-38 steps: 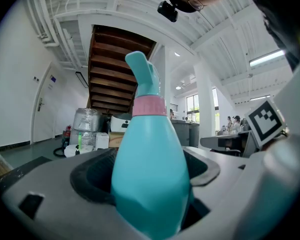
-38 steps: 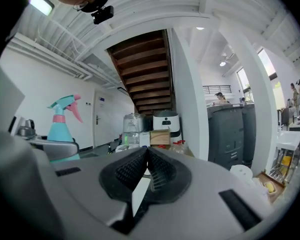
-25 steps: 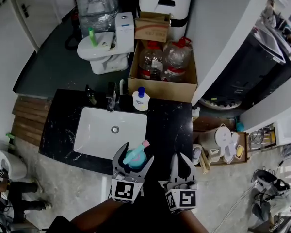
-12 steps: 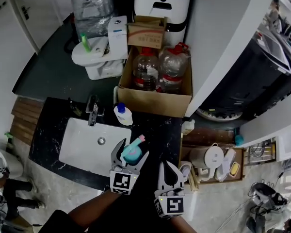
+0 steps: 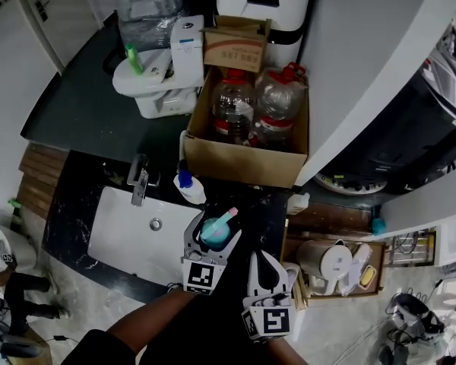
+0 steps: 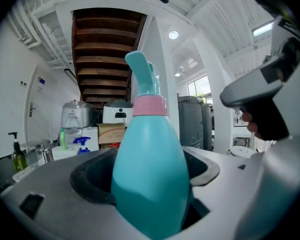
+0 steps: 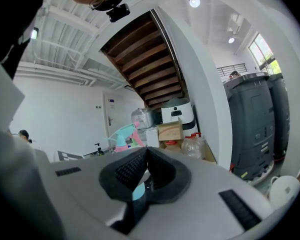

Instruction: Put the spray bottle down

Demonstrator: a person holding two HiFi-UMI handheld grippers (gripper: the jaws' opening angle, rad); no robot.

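Note:
A teal spray bottle (image 5: 215,233) with a pink collar and nozzle stands upright between the jaws of my left gripper (image 5: 213,238), which is shut on its body. It hangs over the black counter (image 5: 260,211) just right of the white sink (image 5: 129,234). In the left gripper view the spray bottle (image 6: 147,169) fills the middle, held between the dark pads. My right gripper (image 5: 266,268) is beside it to the right, over the counter's front right corner, jaws shut on nothing. In the right gripper view the pads (image 7: 140,171) meet, and the spray bottle (image 7: 121,136) shows to the left.
A white pump bottle with a blue cap (image 5: 188,187) and a faucet (image 5: 139,178) stand behind the sink. Beyond the counter is a cardboard box (image 5: 247,139) with water jugs, and a toilet (image 5: 156,74). A low shelf with a kettle (image 5: 327,261) stands to the right.
The view has shifted, so the counter sits further left. Both grippers stay close together, and the left one still holds the spray bottle, now nearer the pump bottle.

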